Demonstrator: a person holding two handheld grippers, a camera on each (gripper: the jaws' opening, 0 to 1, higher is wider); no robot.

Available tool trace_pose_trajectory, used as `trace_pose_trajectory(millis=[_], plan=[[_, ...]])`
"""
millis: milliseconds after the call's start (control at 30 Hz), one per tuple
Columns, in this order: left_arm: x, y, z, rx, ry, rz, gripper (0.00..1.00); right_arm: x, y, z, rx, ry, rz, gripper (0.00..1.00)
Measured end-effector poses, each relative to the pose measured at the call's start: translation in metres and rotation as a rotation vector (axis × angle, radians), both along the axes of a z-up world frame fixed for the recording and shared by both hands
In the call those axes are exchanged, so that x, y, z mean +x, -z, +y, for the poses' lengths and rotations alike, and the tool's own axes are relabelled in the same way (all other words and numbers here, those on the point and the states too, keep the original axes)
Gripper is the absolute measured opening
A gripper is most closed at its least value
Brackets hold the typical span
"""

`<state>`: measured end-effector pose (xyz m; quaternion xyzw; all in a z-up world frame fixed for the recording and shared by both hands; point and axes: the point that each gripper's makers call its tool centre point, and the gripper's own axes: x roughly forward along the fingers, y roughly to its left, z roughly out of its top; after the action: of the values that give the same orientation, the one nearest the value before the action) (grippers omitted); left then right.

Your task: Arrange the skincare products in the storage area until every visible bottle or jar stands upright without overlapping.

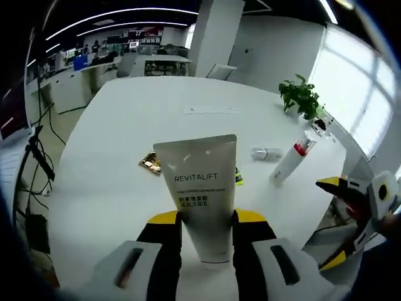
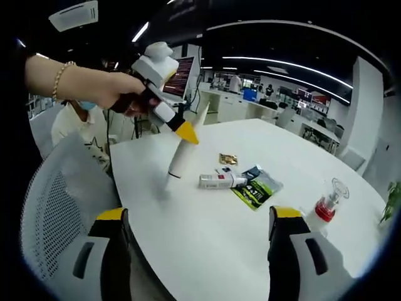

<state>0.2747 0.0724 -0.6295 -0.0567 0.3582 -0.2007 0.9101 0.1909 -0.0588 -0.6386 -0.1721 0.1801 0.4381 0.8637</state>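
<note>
We clamp the left gripper jaws on the Revitalift tube, cap-down above the bench to stand it, while the right gripper jaws wait wide near the lying bottle and small tube.

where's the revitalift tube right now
The tube is clamped in the left gripper, cap down at the table's near edge; in the right gripper view it stands left of the sachets.

Left jaws clamped, right jaws spread.
</note>
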Motion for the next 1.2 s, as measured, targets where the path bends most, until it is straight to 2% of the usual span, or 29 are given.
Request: trace_pose_trajectory(millis=[167, 300, 467, 567, 667, 833, 967, 1200], plan=[[-0.006, -0.023, -0.019, -0.057, 0.015, -0.051, 0.29, 0.001, -0.012, 0.020, 0.044, -0.027, -0.001, 0.85], [-0.022, -0.043, -0.044, -0.088, 0.031, -0.090, 0.29, 0.008, -0.025, 0.040, 0.092, -0.048, -0.017, 0.80], [-0.028, -0.051, -0.058, -0.114, 0.053, -0.103, 0.29, 0.018, -0.037, 0.054, 0.120, -0.051, -0.037, 0.74], [-0.032, -0.057, -0.067, -0.132, 0.071, -0.107, 0.29, 0.023, -0.039, 0.055, 0.120, -0.037, -0.047, 0.68], [-0.035, -0.060, -0.074, -0.142, 0.089, -0.106, 0.29, 0.029, -0.041, 0.054, 0.136, -0.022, -0.046, 0.67], [-0.038, -0.065, -0.082, -0.121, 0.118, -0.120, 0.29, 0.032, -0.043, 0.052, 0.164, 0.000, -0.037, 0.61], [-0.043, -0.074, -0.092, -0.140, 0.133, -0.129, 0.29, 0.033, -0.044, 0.053, 0.181, 0.010, -0.027, 0.51], [-0.047, -0.075, -0.096, -0.148, 0.153, -0.124, 0.30, 0.033, -0.053, 0.055, 0.200, 0.021, -0.035, 0.37]])
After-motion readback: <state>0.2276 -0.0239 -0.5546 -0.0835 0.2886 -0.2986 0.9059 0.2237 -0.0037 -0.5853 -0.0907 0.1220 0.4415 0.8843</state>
